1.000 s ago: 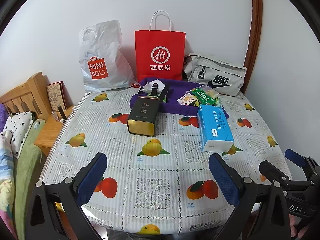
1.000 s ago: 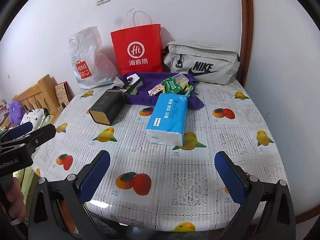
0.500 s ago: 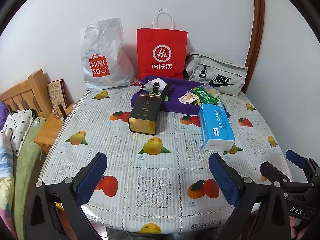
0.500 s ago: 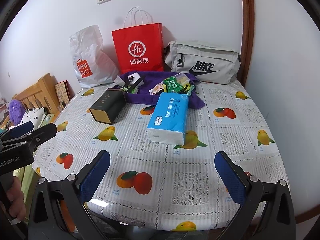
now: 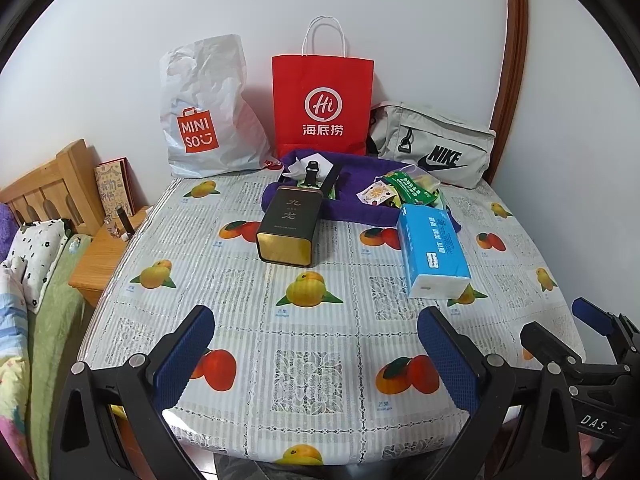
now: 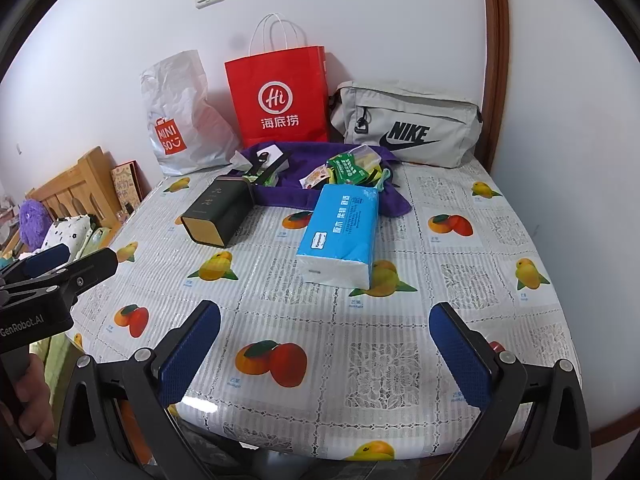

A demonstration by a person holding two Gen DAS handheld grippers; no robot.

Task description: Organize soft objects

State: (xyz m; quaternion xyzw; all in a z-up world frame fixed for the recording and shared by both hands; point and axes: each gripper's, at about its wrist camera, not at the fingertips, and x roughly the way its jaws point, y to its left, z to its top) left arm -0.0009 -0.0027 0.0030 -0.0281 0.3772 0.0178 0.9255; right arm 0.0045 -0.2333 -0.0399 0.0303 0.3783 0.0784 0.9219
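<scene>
We hold the left tool (image 5: 316, 356) and the right tool (image 6: 324, 354) low over the near edge of the fruit-patterned surface (image 5: 312, 320), both with jaws spread wide and nothing between their blue pads. A blue tissue pack (image 6: 340, 232) lies flat toward the middle of the surface, its far end just touching a purple cloth (image 6: 288, 194) heaped with green snack packets (image 6: 350, 168) and small oddments. Beside the pack, to its left, a dark tin (image 6: 220, 210) with a gold base lies on its side, its far end against the same cloth. Along the wall at the back stand a white Miniso bag (image 5: 204, 112), a red paper bag (image 5: 322, 106) and a grey Nike pouch (image 6: 404, 126), the pouch just behind the cloth. From the right wrist view we see the left tool at the surface's left edge, with a hand (image 6: 34, 404) gripping its handle below
</scene>
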